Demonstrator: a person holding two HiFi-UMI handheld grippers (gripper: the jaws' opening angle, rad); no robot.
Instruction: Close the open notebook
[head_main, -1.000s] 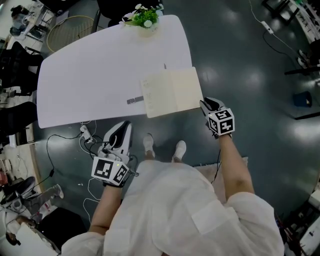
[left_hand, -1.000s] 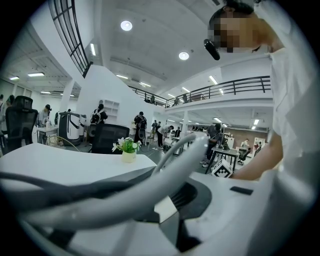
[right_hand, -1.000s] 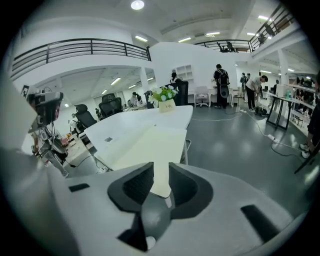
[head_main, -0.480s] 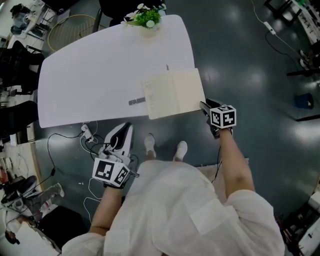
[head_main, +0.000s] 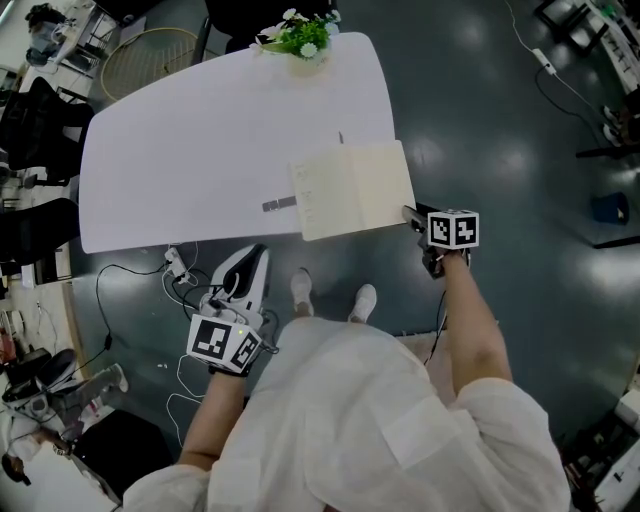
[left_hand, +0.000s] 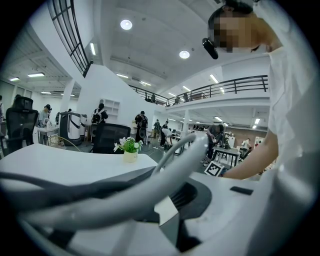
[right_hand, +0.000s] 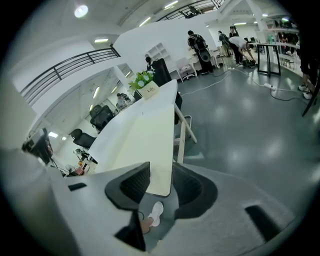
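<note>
The open notebook (head_main: 350, 188) lies cream pages up on the white table (head_main: 200, 150), at its near right corner. My right gripper (head_main: 411, 214) is at the notebook's near right corner, below the table edge. In the right gripper view that corner (right_hand: 159, 172) sits between the spread jaws of the right gripper (right_hand: 160, 186), and neither pad presses on it. My left gripper (head_main: 250, 264) hangs off the table's near edge, left of the notebook and apart from it. Its fingers look together, with nothing held. In the left gripper view, pale curved tubes (left_hand: 150, 190) cross in front of the jaws.
A small grey strip (head_main: 275, 204) lies on the table just left of the notebook. A flower pot (head_main: 300, 38) stands at the far edge. Cables and a power strip (head_main: 175, 270) lie on the floor by my left gripper. My feet (head_main: 330, 292) are under the notebook's edge.
My right gripper has sunk a little at the notebook's corner and rolled, so its marker cube now faces differently. The left gripper has stayed put.
</note>
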